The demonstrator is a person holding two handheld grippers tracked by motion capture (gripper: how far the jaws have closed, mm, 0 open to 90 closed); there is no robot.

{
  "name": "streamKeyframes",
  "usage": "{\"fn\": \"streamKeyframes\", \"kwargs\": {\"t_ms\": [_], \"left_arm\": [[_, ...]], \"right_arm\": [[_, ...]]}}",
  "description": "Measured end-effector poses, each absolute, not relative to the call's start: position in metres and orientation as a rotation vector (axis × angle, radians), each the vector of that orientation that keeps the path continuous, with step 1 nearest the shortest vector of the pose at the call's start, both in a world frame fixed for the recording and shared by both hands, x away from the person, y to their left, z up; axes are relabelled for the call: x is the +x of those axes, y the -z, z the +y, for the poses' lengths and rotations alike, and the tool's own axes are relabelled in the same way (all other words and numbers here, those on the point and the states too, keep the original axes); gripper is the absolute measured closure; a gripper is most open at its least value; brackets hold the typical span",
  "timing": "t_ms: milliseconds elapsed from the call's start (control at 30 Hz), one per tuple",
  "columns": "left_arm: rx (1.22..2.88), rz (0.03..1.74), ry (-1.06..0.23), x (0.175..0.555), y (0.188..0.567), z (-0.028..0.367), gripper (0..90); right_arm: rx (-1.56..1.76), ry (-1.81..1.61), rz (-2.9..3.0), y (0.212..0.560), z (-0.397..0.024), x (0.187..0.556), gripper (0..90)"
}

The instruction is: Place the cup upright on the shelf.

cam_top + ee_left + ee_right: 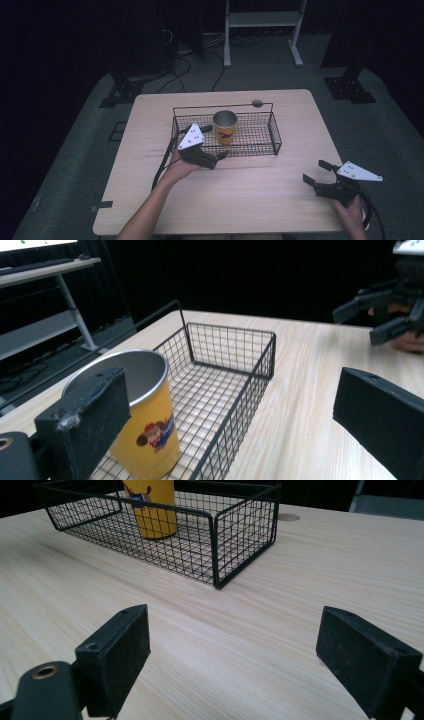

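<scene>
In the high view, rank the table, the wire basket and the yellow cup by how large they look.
1. Table, by far the largest.
2. Wire basket, spanning the table's middle.
3. Yellow cup, standing inside the basket, clearly the smallest.

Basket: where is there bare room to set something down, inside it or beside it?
Inside the basket, the mesh right of the cup is bare. The table is bare between the basket and the right gripper. It is crowded at the basket's left end, by the left gripper.
</scene>
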State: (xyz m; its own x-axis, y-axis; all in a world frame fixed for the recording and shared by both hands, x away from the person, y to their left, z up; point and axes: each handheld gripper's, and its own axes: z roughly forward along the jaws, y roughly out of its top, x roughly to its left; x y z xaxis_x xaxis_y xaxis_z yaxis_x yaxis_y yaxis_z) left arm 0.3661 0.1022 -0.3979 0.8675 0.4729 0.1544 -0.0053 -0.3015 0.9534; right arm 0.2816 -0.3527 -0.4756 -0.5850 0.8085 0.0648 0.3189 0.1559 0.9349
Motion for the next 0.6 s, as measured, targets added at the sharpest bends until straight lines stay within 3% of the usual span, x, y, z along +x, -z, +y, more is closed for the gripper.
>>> {"fn": "streamKeyframes", "kwargs": {"t_ms": [600], "left_arm": [[1.818, 0.363, -0.482, 0.342, 0.413, 0.111, 1.0]], "right_arm": [[1.074, -1.421, 1.983, 0.476, -0.352, 0.282, 13.0]]}}
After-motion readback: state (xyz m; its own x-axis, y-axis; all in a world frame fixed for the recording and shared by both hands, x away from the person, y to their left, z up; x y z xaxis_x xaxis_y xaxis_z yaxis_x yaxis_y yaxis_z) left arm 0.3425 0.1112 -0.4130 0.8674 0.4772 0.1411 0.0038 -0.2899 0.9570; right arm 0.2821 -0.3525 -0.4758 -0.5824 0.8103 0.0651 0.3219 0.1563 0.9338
